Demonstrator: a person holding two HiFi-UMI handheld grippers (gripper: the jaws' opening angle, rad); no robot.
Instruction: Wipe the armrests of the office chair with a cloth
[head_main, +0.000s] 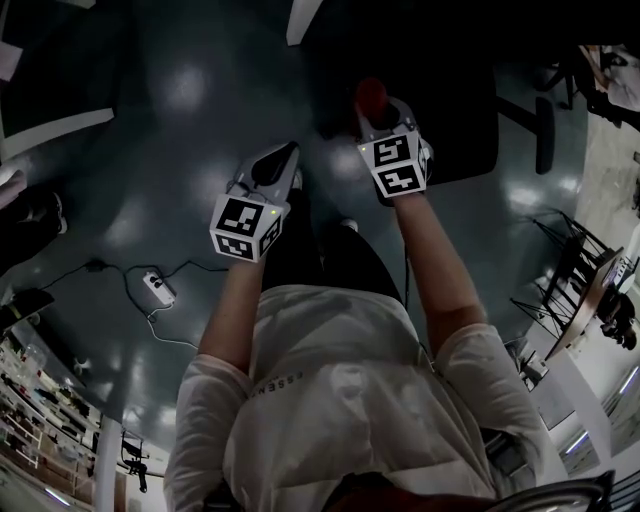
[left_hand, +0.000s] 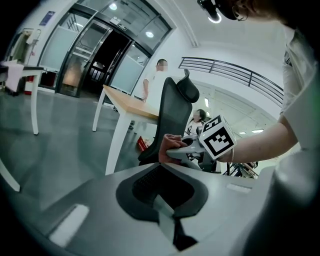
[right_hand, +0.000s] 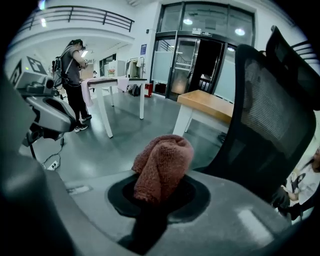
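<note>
A: Both bare forearms are stretched out ahead of the white top. The right gripper (head_main: 380, 113) is the farther one, reaching over the near left edge of the office chair (head_main: 440, 110).

B: And it's pinching the cloth (right_hand: 162, 167), a reddish terry bundle bunched between its jaws and spilling out past the tips.

A: In the left gripper view that cloth sits right in front of the chair's lower back. Touching or just shy of it, I can't tell.

B: And the left gripper (head_main: 286, 158)?

A: Nearer and to the left, angled in toward the right one, jaws pressed together with nothing in them. It hangs over the dark glossy floor (head_main: 170, 130), clear of the chair.

B: The one armrest (head_main: 545, 135) I can pick out is the black pad on the chair's right side, well apart from the cloth.

A: In the right gripper view, the mesh back and headrest (right_hand: 292, 47) tower just right of the cloth.

B: Round about, there's a power strip (head_main: 158, 288) with its cable on the floor at near left. A wood-topped worktop (right_hand: 207, 105) on white legs stands beyond the chair, with glass doors (right_hand: 200, 55) behind that.

A: And at far left a person (right_hand: 75, 82) stands at a white table (right_hand: 117, 80), well away from both grippers.
</note>
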